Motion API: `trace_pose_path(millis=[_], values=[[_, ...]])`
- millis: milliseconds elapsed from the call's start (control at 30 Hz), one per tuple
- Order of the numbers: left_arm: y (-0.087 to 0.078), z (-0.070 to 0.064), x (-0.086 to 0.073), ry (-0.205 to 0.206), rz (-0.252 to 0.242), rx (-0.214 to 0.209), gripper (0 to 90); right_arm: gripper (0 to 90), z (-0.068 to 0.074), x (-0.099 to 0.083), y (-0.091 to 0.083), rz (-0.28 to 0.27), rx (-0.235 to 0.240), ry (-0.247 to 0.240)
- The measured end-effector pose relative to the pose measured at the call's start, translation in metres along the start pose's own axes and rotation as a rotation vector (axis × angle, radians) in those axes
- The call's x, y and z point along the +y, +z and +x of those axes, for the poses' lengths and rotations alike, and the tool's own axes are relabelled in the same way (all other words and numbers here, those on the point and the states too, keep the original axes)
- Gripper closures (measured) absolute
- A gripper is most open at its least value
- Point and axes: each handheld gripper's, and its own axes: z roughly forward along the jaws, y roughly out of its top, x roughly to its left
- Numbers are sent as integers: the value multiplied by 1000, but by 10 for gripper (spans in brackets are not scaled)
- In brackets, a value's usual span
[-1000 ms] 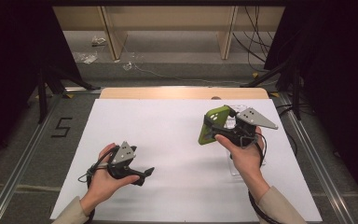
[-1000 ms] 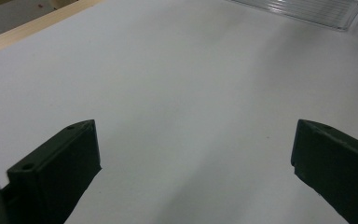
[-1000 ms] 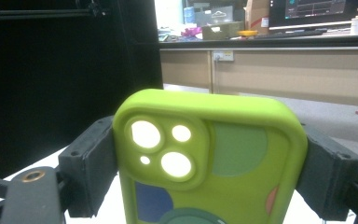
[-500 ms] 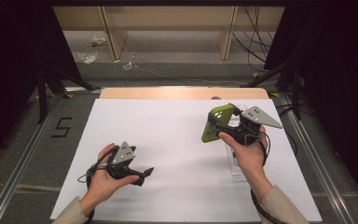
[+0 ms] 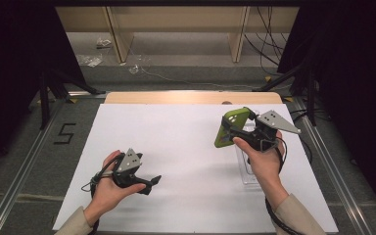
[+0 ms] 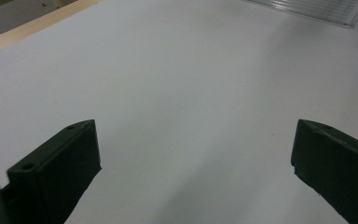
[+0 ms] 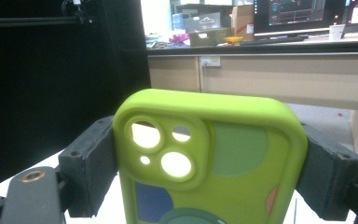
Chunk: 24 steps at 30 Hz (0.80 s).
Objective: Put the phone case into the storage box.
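A lime-green phone case (image 5: 231,126) with camera cut-outs is lifted above the right half of the white table (image 5: 186,147). My right gripper (image 5: 235,128) is shut on the case, one jaw on each long side. In the right gripper view the case (image 7: 214,158) stands upright between the two jaws, its back with coloured circles facing the camera. My left gripper (image 5: 152,182) rests low at the front left of the table, open, with nothing between its jaws. The left gripper view shows both of them spread wide over bare white tabletop (image 6: 186,93).
A clear plastic holder (image 5: 248,166) stands on the table just under my right hand. A wooden strip (image 5: 191,98) runs along the table's far edge. Cables and a shelf frame lie on the floor beyond. Metal rails border the table on both sides.
My right gripper has drifted a little to the right and toward the far side with the case in it, and the case has tilted more upright. The left hand has stayed put.
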Motion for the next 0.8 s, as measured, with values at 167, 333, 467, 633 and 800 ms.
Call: trace_pose_path(millis=[167,333,467,633,800], values=[[0,0,0,-2,-2,2,6,180,-2,2,-2,-6,-8,-2],[-1,1,0,-2,-3,3,6,180,-5,2,-2,-7,-18,-2],[-1,1,0,-3,-3,4,6,180,-6,3,-3,-7,-21,0],[-1,1,0,-3,-5,4,6,180,-9,4,-4,-10,-30,-1],[-1,1,0,-4,-6,5,6,180,-12,5,-6,-13,-40,0]])
